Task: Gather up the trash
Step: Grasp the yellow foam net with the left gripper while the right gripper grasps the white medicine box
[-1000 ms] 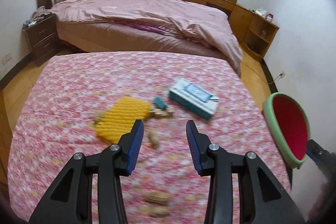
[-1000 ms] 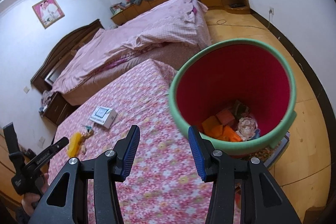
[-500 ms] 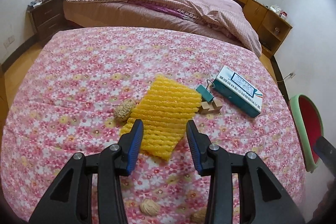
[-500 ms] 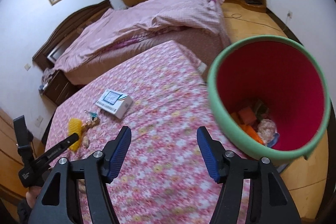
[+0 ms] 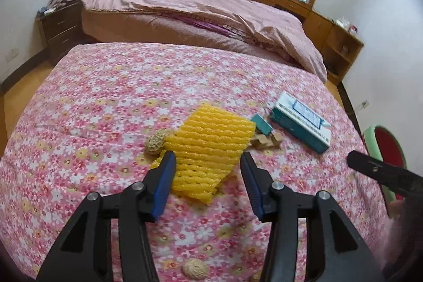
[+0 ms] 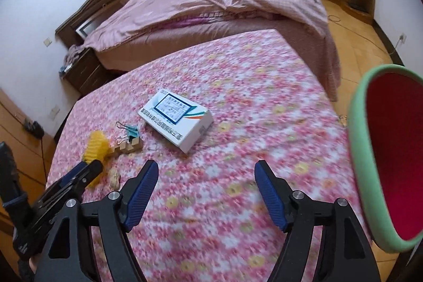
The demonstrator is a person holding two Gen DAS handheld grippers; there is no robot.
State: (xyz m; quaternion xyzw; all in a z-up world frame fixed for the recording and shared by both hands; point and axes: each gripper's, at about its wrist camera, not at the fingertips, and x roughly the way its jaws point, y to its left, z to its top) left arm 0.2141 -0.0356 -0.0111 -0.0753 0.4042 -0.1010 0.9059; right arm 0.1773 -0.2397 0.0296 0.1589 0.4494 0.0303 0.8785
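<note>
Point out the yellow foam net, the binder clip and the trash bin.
yellow foam net (image 5: 211, 149), left wrist view, middle of its ribbed top.
binder clip (image 6: 131, 130), right wrist view, its teal body.
trash bin (image 6: 357, 149), right wrist view, green rim on its left side.

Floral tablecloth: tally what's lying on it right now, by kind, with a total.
Yellow foam net: 1
Nut shells: 2, with a possible third cut off at the bottom edge of the left wrist view
Teal binder clip: 1
Wooden blocks piece: 1
White and teal box: 1
Total: 6
</note>
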